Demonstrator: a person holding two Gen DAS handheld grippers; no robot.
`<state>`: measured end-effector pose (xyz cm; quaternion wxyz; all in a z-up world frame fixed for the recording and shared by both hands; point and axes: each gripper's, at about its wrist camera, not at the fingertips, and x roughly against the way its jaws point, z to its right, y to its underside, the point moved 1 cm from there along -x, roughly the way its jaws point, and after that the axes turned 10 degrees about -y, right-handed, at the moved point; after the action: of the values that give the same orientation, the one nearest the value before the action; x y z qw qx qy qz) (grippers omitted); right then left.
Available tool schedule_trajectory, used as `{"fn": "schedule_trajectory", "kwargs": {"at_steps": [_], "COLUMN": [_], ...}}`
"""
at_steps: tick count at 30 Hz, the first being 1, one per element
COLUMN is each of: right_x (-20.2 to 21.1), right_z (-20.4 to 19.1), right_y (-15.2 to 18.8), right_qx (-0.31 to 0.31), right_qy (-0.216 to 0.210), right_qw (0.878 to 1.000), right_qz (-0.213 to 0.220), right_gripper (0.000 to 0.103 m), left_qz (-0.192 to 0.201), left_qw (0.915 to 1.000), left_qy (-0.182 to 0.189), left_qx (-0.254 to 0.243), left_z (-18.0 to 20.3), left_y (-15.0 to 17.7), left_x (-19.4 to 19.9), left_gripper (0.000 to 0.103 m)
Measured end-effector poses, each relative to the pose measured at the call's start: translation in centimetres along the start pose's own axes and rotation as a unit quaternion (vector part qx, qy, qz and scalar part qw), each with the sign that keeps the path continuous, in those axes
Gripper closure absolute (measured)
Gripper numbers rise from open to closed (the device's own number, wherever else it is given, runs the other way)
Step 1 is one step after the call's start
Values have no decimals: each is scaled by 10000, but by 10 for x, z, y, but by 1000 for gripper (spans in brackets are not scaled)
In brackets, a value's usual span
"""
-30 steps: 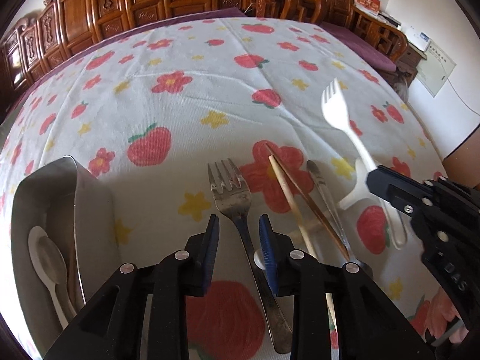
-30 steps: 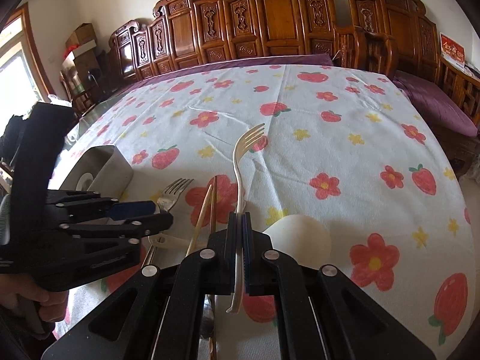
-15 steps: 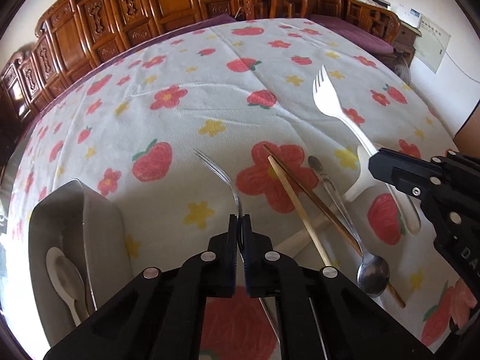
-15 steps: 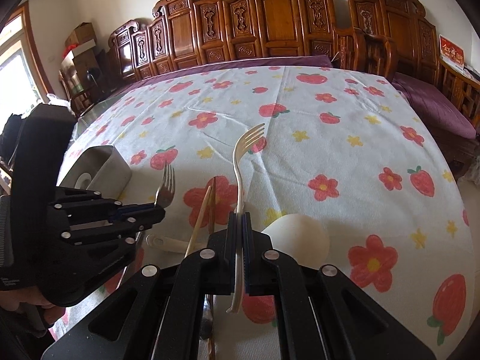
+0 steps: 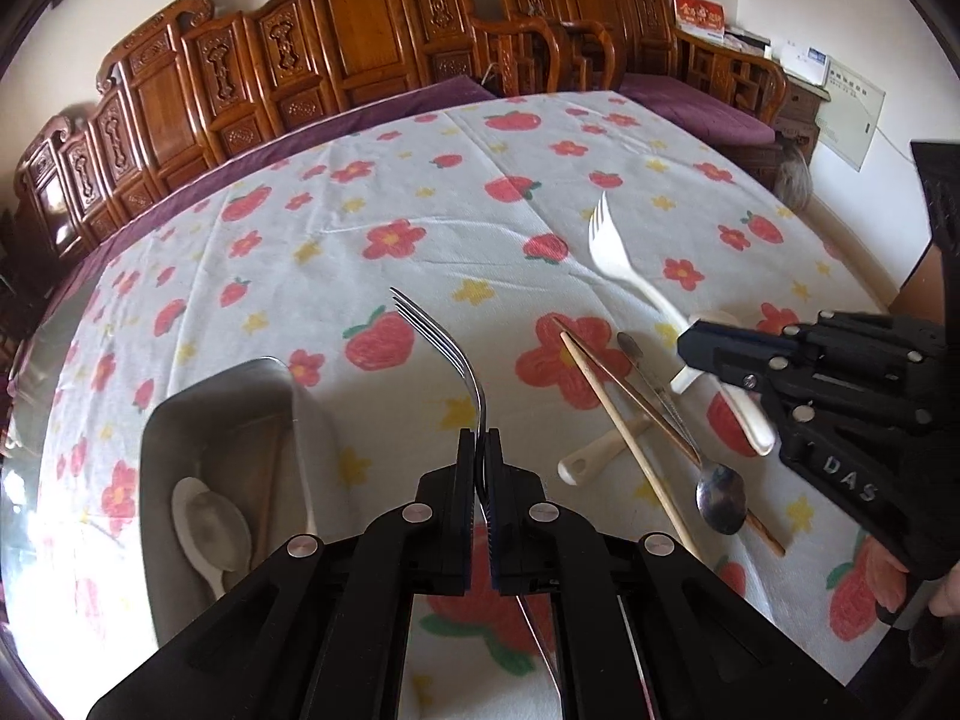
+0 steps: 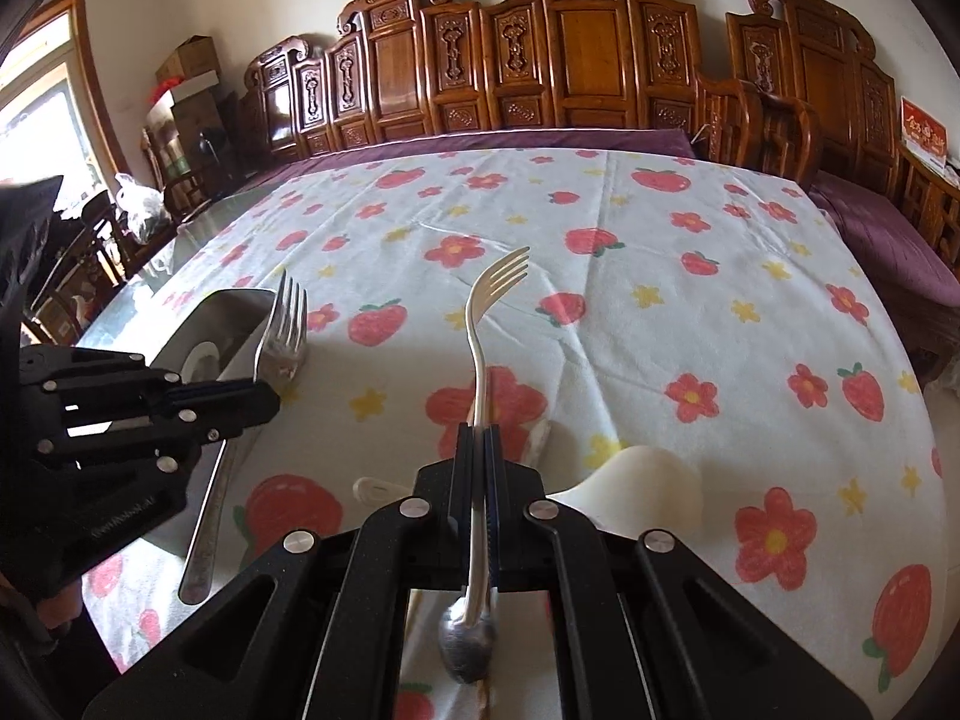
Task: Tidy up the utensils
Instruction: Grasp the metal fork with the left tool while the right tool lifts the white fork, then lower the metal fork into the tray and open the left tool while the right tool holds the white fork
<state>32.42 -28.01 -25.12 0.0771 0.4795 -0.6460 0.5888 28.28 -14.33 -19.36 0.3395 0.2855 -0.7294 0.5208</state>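
Left gripper [image 5: 479, 450]: clamped on steel fork [image 5: 447, 348] mid-handle, tines raised clear, likely for bin [image 5: 180, 420] beside it | Right gripper [image 6: 479, 450]: clamped on white fork [image 6: 480, 330], held aloft likewise | Chopsticks [image 5: 618, 414], spoon [image 5: 717, 498]: unsorted on cloth [image 5: 420, 198].

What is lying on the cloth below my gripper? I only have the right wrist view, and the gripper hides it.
Observer: Two chopsticks, with a metal spoon lying over the darker one.
Operator: And the white thing in the metal bin?
Observer: A white spoon, lying inside the bin.
Operator: Is the left gripper closed on its fork?
Observer: Yes. The left gripper is shut on the metal fork, just below the tines.
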Motion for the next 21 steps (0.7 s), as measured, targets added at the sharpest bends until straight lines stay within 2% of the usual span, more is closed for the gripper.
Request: {"fn": "schedule_trajectory", "kwargs": {"at_steps": [11, 21], "right_x": [-15, -21], "right_z": [-43, -69], "right_y": [5, 3], "right_qx": [259, 442], "right_qy": [-90, -281], "right_qw": [9995, 9985], "right_qz": [-135, -155], "right_gripper": [98, 98], "left_qz": [280, 334], "left_qw": [9995, 9990], "left_qy": [107, 175], "left_qx": [70, 229], "left_z": [-39, -83], "left_y": [10, 22], "left_x": [37, 38], "left_gripper": [101, 101]}}
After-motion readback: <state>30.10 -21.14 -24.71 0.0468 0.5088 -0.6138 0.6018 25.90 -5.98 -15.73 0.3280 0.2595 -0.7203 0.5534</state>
